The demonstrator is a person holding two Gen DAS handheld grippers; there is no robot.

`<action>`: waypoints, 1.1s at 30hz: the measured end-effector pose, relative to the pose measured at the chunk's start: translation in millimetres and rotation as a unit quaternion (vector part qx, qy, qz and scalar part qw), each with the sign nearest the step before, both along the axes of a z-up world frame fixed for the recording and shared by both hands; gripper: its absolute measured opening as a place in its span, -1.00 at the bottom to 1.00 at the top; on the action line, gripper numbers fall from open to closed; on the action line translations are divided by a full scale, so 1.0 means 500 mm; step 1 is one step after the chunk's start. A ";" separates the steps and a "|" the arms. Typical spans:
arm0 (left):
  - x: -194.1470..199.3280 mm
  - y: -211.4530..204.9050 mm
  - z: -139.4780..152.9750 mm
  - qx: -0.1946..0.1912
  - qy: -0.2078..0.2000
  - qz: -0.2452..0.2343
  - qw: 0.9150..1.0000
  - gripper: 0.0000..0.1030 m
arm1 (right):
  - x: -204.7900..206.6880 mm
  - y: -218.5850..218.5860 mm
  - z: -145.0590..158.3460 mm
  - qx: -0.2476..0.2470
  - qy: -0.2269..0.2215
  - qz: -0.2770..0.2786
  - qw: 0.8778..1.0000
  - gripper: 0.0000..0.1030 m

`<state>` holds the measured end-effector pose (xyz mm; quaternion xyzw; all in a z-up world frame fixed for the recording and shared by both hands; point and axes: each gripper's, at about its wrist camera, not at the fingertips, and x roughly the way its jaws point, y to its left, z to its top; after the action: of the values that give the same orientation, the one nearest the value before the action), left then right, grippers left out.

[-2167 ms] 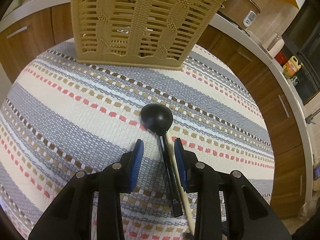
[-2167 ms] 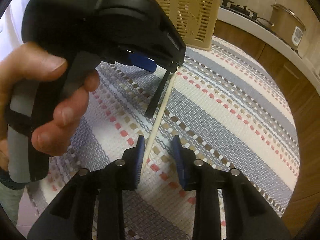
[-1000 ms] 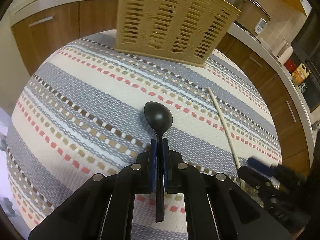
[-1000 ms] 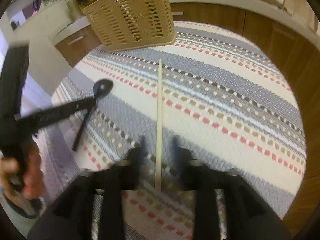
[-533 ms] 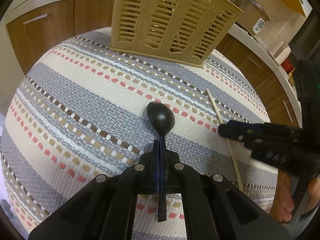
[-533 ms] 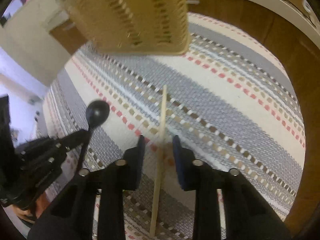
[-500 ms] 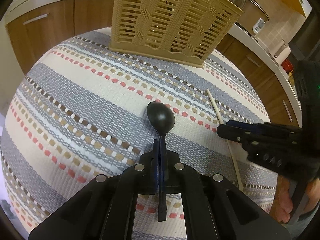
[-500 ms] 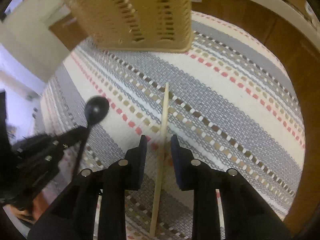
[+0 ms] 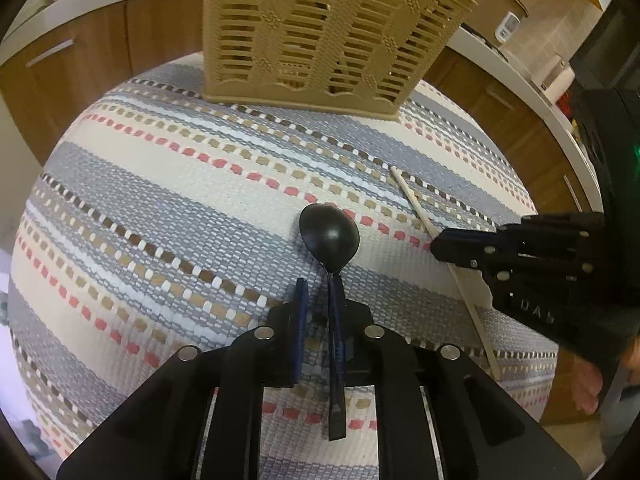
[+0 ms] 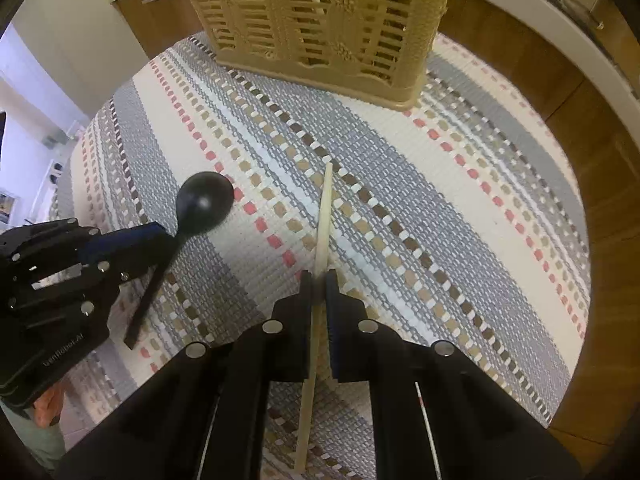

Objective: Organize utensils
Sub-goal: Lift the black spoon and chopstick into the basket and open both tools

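Left wrist view: left tongs (image 9: pixel 318 290) sit over the striped cloth (image 9: pixel 160 208) on the worktop, jaws opening. The black spoon (image 9: pixel 329 234) has its handle between the pads, lying against the right pad, with a clear gap to the left pad; its bowl points toward the far side. The beige slotted basket (image 9: pixel 320 32) stands at the far edge of the cloth, with utensils dimly visible through its slots. To the right, the right tongs (image 9: pixel 436 245) are clenched on the wooden stick (image 9: pixel 412 200), which lies on the cloth.

Right wrist view: right tongs (image 10: pixel 319 280) grasp the wooden stick (image 10: pixel 325 208) between both pads; its far end points toward the basket (image 10: pixel 320 20). At near left, the left tongs (image 10: pixel 160 234) straddle the handle of the spoon (image 10: pixel 205 203).
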<state>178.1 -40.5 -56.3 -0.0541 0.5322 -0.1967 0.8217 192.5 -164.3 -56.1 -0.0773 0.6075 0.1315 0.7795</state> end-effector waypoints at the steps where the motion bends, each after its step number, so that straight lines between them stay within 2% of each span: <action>1: 0.003 -0.001 0.000 -0.002 0.004 -0.002 1.000 -0.72 | 0.004 -0.002 0.000 0.004 0.003 0.000 1.000 -0.91; 6: 0.005 -0.016 0.005 -0.003 0.006 -0.014 1.000 -0.45 | 0.007 -0.021 0.002 0.033 -0.001 -0.003 0.999 -0.91; 10: 0.001 -0.045 0.007 0.031 -0.003 -0.023 0.999 -0.45 | 0.005 -0.041 0.006 0.056 -0.009 0.000 0.998 -0.91; 11: -0.001 -0.049 0.008 0.039 -0.006 -0.025 0.999 -0.49 | 0.000 -0.039 0.006 0.057 -0.011 0.002 0.998 -0.91; 13: -0.003 -0.057 0.007 0.078 -0.017 -0.017 0.997 -0.85 | -0.010 -0.041 0.014 0.062 -0.021 0.009 0.998 -0.91; 14: -0.003 -0.058 0.006 0.085 -0.021 -0.016 0.996 -0.91 | -0.017 -0.047 0.023 0.067 -0.028 0.013 0.997 -0.91; 20: -0.004 -0.025 0.010 0.025 -0.032 0.014 0.999 -0.91 | -0.044 -0.067 0.067 0.092 -0.068 0.023 0.993 -0.91; 24: -0.015 0.002 0.051 -0.015 -0.070 0.029 0.997 -0.91 | -0.053 -0.084 0.096 0.123 -0.088 0.020 0.988 -0.91; 28: -0.029 0.010 0.107 -0.041 -0.120 0.041 0.991 -0.91 | -0.073 -0.118 0.160 0.156 -0.132 0.021 0.979 -0.91; 33: -0.024 0.024 0.203 -0.087 -0.204 0.057 0.973 -0.91 | -0.087 -0.134 0.266 0.192 -0.213 0.032 0.957 -0.91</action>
<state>166.3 -28.3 45.0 -0.1145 0.3299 -0.2025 0.9149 149.1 -231.2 77.1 0.0287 0.3880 0.2509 0.8864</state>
